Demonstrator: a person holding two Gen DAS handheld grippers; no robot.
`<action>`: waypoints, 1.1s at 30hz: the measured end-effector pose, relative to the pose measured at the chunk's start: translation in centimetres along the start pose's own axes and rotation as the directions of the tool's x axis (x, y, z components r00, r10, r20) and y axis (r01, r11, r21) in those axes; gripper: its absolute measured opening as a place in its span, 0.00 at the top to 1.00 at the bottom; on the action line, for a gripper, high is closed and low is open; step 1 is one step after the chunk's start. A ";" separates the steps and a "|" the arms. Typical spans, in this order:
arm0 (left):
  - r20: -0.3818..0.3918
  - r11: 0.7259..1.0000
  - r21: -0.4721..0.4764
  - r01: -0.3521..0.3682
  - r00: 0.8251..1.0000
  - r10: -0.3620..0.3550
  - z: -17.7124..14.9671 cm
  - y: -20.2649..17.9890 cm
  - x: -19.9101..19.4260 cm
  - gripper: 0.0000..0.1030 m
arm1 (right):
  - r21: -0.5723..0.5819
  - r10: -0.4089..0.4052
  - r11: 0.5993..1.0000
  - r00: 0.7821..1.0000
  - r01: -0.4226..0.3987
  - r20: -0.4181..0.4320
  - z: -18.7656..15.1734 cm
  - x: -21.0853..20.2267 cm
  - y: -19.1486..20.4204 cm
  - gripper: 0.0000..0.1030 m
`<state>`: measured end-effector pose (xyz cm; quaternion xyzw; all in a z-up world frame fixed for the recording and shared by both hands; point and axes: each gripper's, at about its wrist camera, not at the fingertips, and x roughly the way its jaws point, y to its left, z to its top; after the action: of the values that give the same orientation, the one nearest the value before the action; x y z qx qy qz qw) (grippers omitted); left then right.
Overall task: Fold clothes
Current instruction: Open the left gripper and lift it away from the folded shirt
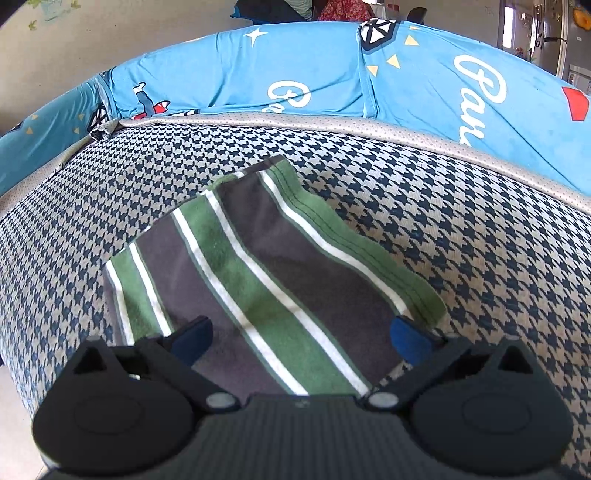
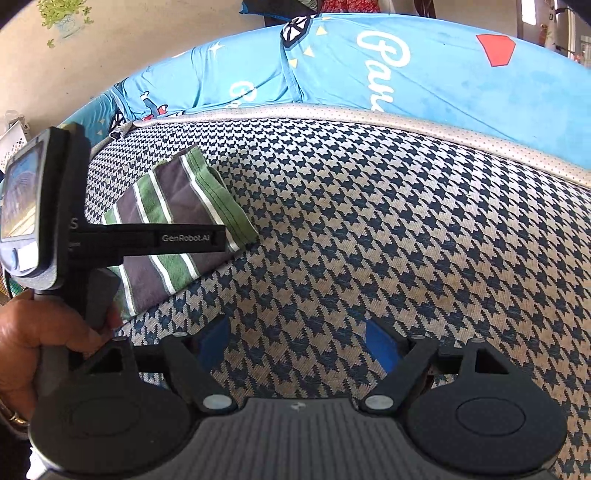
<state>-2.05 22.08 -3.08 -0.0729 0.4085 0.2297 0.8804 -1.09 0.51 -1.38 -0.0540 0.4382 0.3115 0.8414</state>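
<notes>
A folded garment with green, grey and white stripes [image 1: 266, 273] lies flat on the houndstooth sofa seat [image 1: 461, 240]. My left gripper [image 1: 301, 338] hovers just above its near edge, jaws wide open and empty, blue pads on each side. In the right wrist view the same garment [image 2: 173, 210] lies at the left, partly hidden by the left gripper's body [image 2: 55, 221] and the hand holding it. My right gripper [image 2: 295, 349] is open and empty over bare seat, well to the right of the garment.
Blue cushions with white lettering [image 1: 406, 81] line the sofa back behind a grey dotted border [image 1: 295, 120]. The houndstooth seat [image 2: 406, 240] stretches wide to the right. A wall with a plant picture [image 2: 62, 14] stands at the far left.
</notes>
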 end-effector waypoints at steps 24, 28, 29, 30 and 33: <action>0.046 0.972 -0.215 -0.098 0.993 0.111 -6.1 2.9 -11.6 0.00 | -0.021 0.004 1.000 0.990 -0.001 0.143 0.2 -3.5 -0.1 0.04; 0.051 0.972 -0.210 -0.105 0.992 0.119 -6.6 2.4 -12.5 0.00 | 0.053 -0.007 0.999 0.990 0.000 0.140 0.0 -3.9 -1.4 0.04; 0.051 0.972 -0.209 -0.110 0.991 0.123 -6.8 2.3 -12.7 0.00 | 0.065 -0.007 0.998 0.990 -0.002 0.140 0.0 -4.0 -1.6 0.04; 0.051 0.971 -0.211 -0.116 0.990 0.129 -6.9 2.2 -12.9 0.00 | 0.076 -0.007 0.997 0.990 -0.004 0.140 0.0 -4.1 -1.9 0.04; 0.050 0.969 -0.219 -0.112 0.991 0.126 -7.2 2.0 -13.4 0.00 | 0.071 -0.006 0.997 0.990 -0.004 0.142 -0.3 -4.2 -1.9 0.04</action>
<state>-15.43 16.96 2.38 -0.1360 0.3565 0.3271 0.8645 -2.05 -3.11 1.34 -0.0018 0.3880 0.2983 0.8721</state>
